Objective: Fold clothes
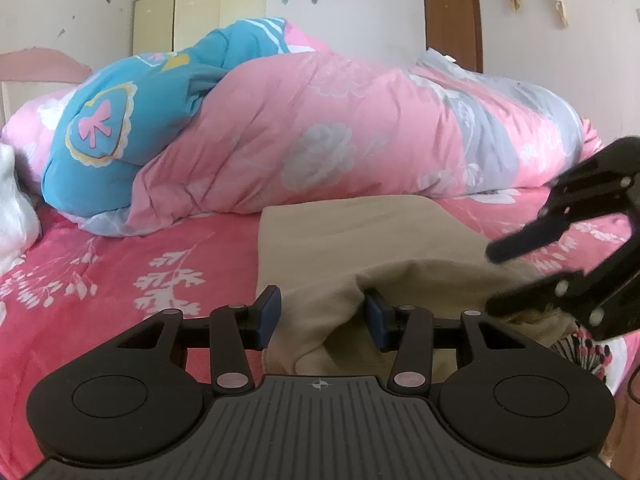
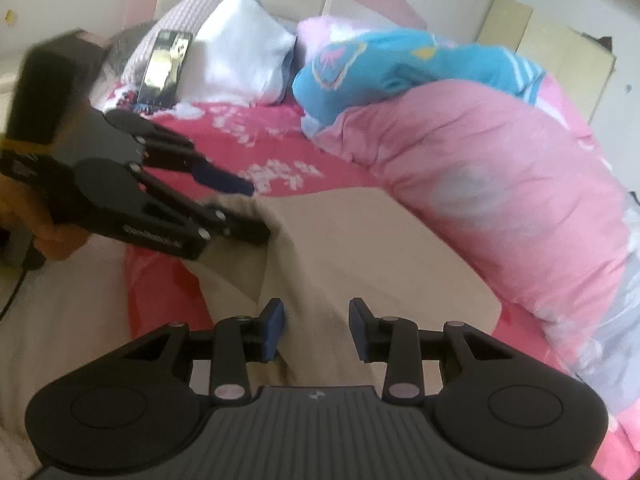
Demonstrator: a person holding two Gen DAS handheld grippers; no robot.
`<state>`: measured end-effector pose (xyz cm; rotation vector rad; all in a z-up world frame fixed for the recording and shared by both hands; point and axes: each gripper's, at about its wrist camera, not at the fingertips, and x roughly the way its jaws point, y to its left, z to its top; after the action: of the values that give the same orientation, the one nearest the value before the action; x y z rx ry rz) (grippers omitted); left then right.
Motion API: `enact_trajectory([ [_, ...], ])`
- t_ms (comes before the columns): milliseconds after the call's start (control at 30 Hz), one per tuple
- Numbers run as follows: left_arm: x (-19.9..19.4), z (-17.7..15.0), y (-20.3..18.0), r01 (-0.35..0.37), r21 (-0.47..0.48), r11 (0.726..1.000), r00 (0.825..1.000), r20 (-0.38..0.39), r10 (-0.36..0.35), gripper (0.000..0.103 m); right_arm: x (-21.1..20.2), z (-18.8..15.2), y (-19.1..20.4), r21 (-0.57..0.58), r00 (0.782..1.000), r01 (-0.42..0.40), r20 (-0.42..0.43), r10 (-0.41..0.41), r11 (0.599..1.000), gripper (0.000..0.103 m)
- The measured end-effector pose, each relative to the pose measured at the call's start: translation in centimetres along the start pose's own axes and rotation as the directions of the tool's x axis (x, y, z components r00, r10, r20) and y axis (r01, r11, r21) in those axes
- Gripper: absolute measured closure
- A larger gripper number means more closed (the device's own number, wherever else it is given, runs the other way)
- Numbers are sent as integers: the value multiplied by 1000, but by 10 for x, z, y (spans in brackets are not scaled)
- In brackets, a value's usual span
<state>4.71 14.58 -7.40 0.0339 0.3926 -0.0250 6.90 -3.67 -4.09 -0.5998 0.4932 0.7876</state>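
1. Now, left wrist view: your left claw holds a bunched fold of the one beige garment on the bed; your right claw stands apart.
2. Right wrist view: your right claw is parted, gripping nothing; one garment, partly folded, more folds likely left.

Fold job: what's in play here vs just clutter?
In play:
beige garment
left hand-held gripper, jaws around a raised fold of it
right hand-held gripper, open over it

Lying about:
pink floral duvet
blue quilt
white pillow
phone
cream wardrobe
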Motion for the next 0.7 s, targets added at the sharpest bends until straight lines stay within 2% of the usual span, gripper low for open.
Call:
enact_trajectory([
  [33,0,-1,0,2,-1,1000,1000,0,-2,58,3,-1,2,-16,1000,-1,-15,1,1000,66],
  [133,0,-4,2,5,-3,1000,1000,-1,-5,58,11,-3,10,-65,999,4,-46,-7,998,76],
  [167,0,-4,2,8,-4,1000,1000,2,-8,58,11,-3,14,-85,999,27,-41,-30,996,88],
  [233,-1,-5,2,15,-5,1000,1000,8,-14,58,7,-4,28,-146,994,109,-12,-112,983,94],
  [267,-2,-4,2,16,-2,1000,1000,12,-16,58,6,-5,37,-201,985,172,9,-173,964,98],
  [300,-3,-4,2,17,1,1000,1000,16,-17,58,6,-7,48,-260,972,235,34,-234,937,98],
  [333,-3,-4,2,18,3,1000,1000,20,-18,58,7,-12,60,-337,953,299,64,-295,893,99],
  [400,-4,-4,1,20,7,1000,1000,22,-21,58,11,-23,83,-475,905,417,138,-402,775,99],
  [500,-5,-6,1,16,15,1000,1000,11,-16,58,28,-52,111,-645,828,529,251,-501,552,98],
  [533,-5,-7,1,10,21,1000,1000,0,-10,58,36,-65,118,-696,813,537,274,-514,477,98],
  [567,-5,-9,1,6,26,1000,1000,-11,-6,58,42,-75,123,-736,810,527,282,-515,425,99],
  [633,-6,-12,2,2,31,1000,1000,-29,-1,58,48,-89,130,-774,812,515,302,-499,368,98],
  [667,-8,-13,2,-3,32,999,999,-36,4,58,48,-91,131,-776,809,519,311,-499,358,97],
  [700,-10,-14,3,-6,31,999,999,-41,7,58,45,-89,130,-765,809,524,311,-500,373,95],
])
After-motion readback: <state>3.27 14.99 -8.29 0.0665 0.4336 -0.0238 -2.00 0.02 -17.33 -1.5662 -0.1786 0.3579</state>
